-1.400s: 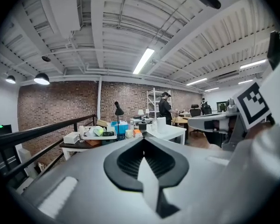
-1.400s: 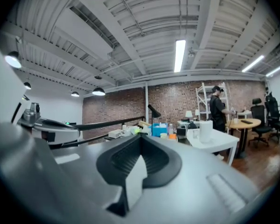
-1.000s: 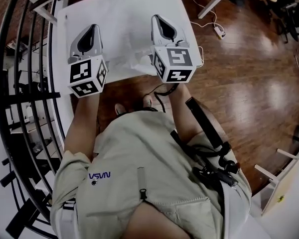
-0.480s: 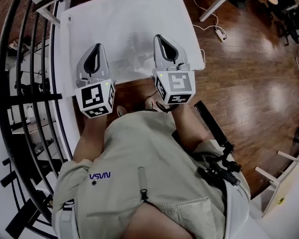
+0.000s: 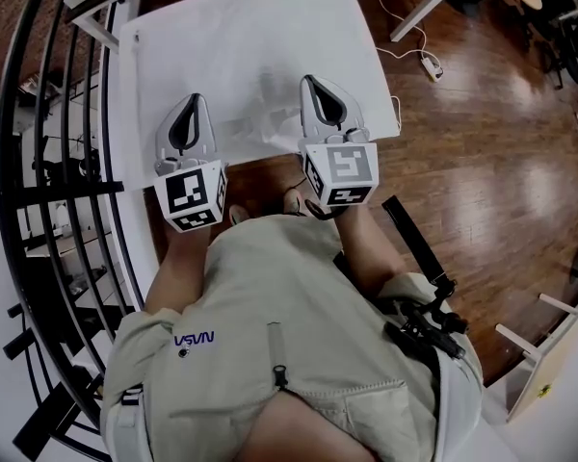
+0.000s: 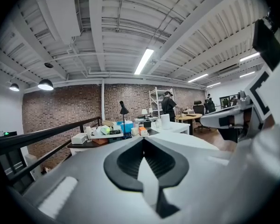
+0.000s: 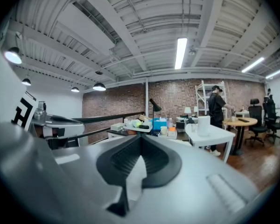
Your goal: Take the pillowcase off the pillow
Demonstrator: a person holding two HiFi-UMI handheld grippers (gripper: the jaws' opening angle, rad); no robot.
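Apparently the task is only starting: left gripper point(image 5: 194, 102) and right gripper point(image 5: 311, 82) hover with jaws fully closed, seemingly empty, over the white pillowcase point(image 5: 250, 56), which lies flat on the table point(image 5: 125, 104). Next, they probably must open and pinch its hem.

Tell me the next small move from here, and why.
Probably open both and lower them onto the pillowcase at its near edge. The left gripper and right gripper sit over that edge with jaws together, and I can't tell that either pinches cloth.
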